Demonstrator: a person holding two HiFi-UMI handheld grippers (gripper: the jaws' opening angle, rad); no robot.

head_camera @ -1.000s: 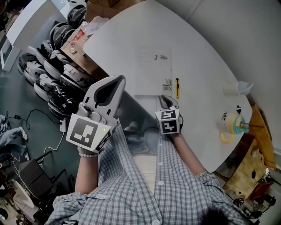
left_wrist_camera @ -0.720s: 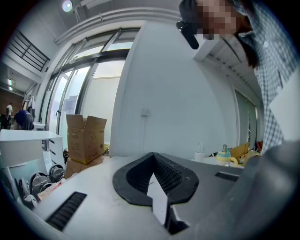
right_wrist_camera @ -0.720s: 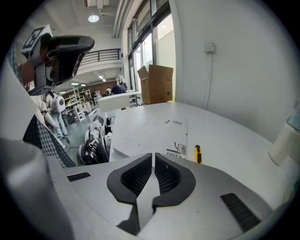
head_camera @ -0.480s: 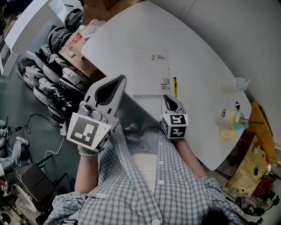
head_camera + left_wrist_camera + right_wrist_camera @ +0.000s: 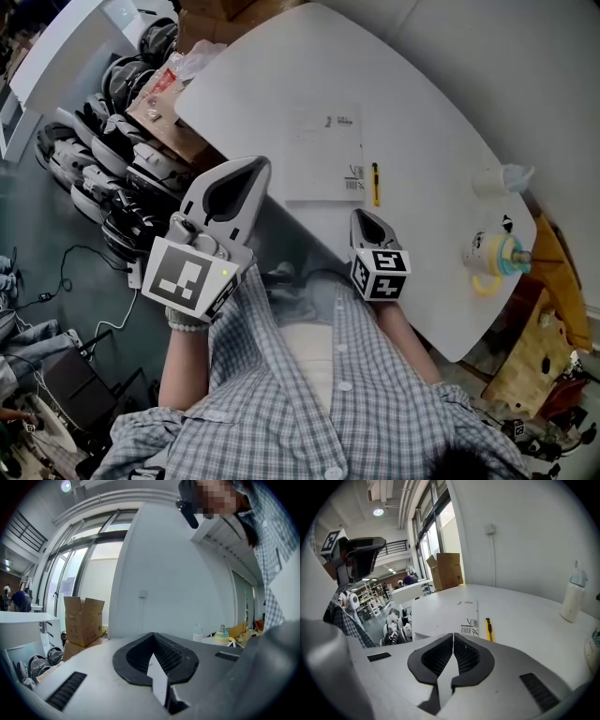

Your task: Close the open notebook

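The notebook lies flat on the white table, a white cover with a barcode facing up; it looks closed. It shows again in the right gripper view, just ahead of the jaws. My right gripper hovers a little short of the notebook's near edge. Its jaws have just been closing and stand shut with nothing between them. My left gripper hangs off the table's left edge, to the left of the notebook. Its jaws meet at the tips and hold nothing.
A yellow pen lies beside the notebook's right edge. A white bottle and a yellow-and-teal cup stand at the table's right end. Helmets and a cardboard box sit beyond the left edge.
My right gripper has drawn back from the notebook's near edge, toward the person and slightly right, rolling as it went. The left gripper has stayed put.
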